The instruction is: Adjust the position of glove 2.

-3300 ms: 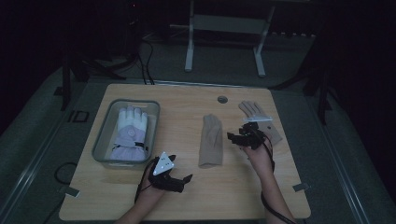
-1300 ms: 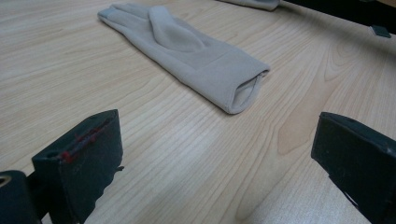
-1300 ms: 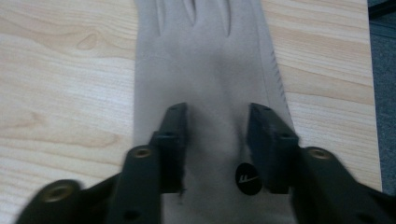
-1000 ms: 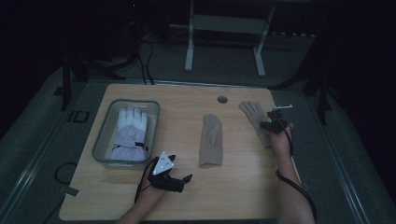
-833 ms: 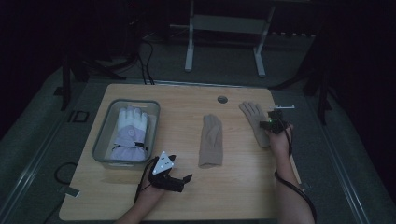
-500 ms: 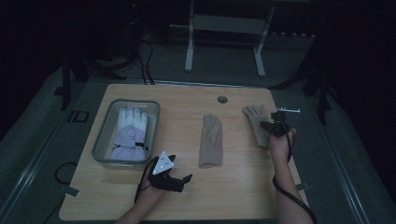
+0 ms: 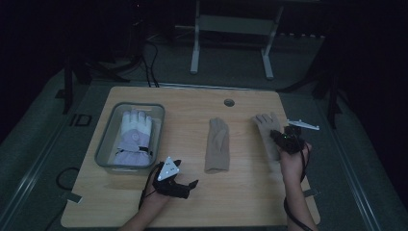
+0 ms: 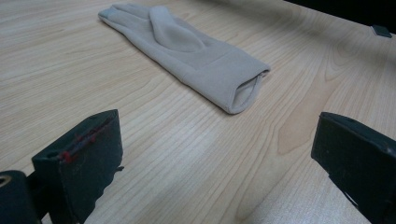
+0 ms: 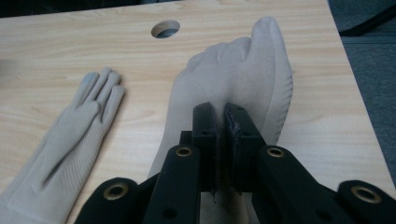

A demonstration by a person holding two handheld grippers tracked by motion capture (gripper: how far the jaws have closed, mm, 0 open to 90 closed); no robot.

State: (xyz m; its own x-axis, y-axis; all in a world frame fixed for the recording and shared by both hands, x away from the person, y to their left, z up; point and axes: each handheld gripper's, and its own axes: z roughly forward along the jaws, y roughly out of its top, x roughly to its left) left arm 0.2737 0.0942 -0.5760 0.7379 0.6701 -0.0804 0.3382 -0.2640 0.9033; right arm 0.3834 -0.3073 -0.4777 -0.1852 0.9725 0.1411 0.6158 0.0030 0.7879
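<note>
Glove (image 7: 135, 137) in bin (image 7: 107, 139) at left, second glove (image 7: 217, 144) mid-table — third glove (image 7: 266, 127) right.

My left hand-held gripper (image 8: 219, 172) shows its two black jaws at the lower corners of the frame, standing wide apart over bare wooden worktop (image 8: 163, 154). A beige glove (image 8: 187, 51) lies flat in the upper middle, cuff toward me.

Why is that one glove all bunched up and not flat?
The right gripper is shut on the right beige glove, pinching its fabric so it humps up off the table. The other beige glove lies flat, and the white glove sits neatly in the bin.
</note>
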